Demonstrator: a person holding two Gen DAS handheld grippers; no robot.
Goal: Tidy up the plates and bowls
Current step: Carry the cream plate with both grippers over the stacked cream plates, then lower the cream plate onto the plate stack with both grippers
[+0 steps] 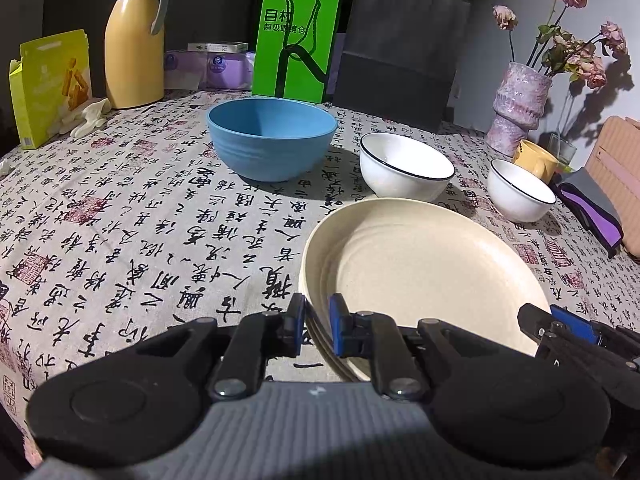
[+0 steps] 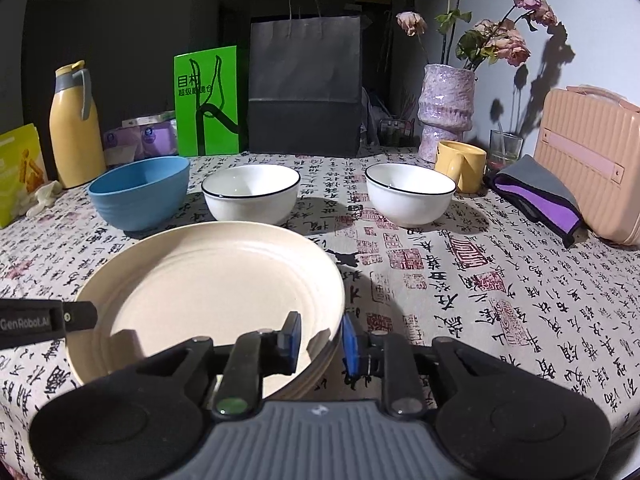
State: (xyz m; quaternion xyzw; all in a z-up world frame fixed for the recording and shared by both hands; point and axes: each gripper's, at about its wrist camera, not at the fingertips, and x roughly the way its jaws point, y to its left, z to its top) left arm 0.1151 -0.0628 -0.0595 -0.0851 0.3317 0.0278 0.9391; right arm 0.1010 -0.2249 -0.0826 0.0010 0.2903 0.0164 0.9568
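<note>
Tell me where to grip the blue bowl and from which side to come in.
Pinch the blue bowl by its rim, probably at the near edge facing the grippers, one finger inside the wall and one outside. It stands upright and open-topped, its body looks too wide to span, and its near rim is unobstructed, with the white bowl beside it.

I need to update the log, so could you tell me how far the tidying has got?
Done: nothing looks stacked yet. In hand: both tools straddle the rim of the cream plate, left shut on it. Left: the blue bowl and two white bowls stand apart.
</note>
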